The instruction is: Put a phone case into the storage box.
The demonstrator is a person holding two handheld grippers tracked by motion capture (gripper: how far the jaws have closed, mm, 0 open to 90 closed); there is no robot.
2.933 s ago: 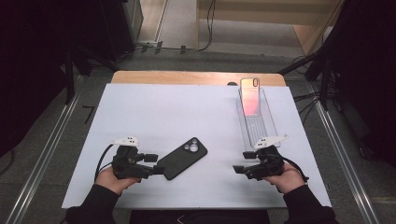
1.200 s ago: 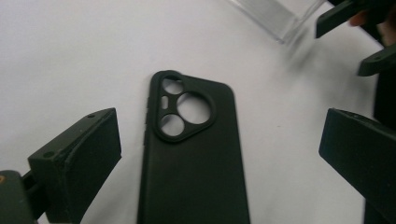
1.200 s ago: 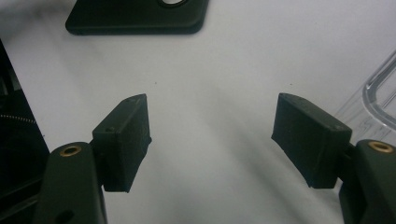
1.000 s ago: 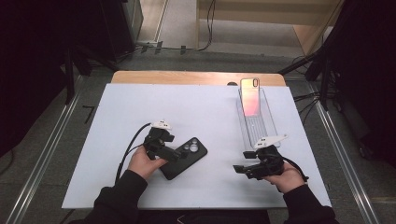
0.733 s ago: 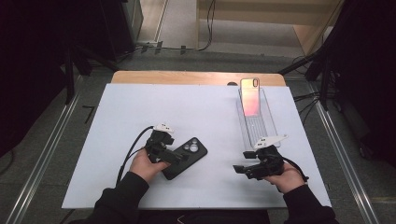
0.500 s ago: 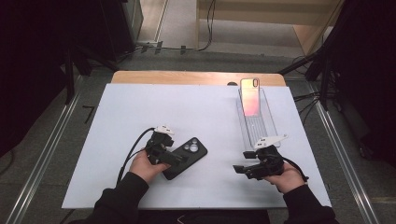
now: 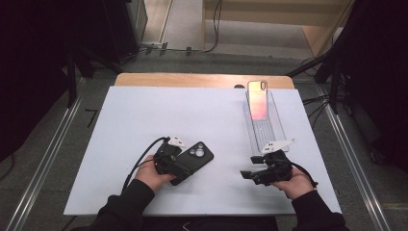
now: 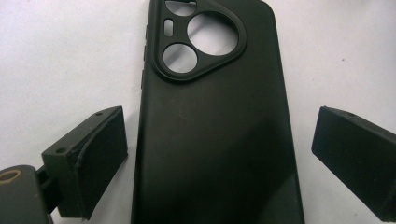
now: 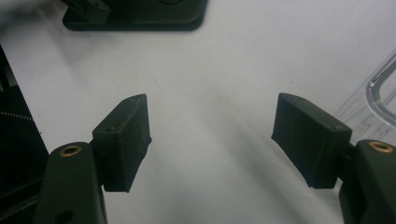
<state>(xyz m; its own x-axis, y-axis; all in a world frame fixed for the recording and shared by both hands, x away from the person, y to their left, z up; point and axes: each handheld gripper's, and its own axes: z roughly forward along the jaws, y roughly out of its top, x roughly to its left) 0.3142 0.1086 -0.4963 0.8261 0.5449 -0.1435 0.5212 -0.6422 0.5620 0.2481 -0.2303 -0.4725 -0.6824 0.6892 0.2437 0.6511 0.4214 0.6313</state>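
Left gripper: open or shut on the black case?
Open. The left gripper straddles the black phone case, with white table visible between each pad and the case's edges.

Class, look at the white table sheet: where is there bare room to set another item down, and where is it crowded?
The white table sheet is bare across its far left, from the wooden back edge down to the black rubbery phone case, and between the case and the clear plastic tray. It is crowded at the near edge: the left gripper straddles the case, the right gripper sits by the tray.
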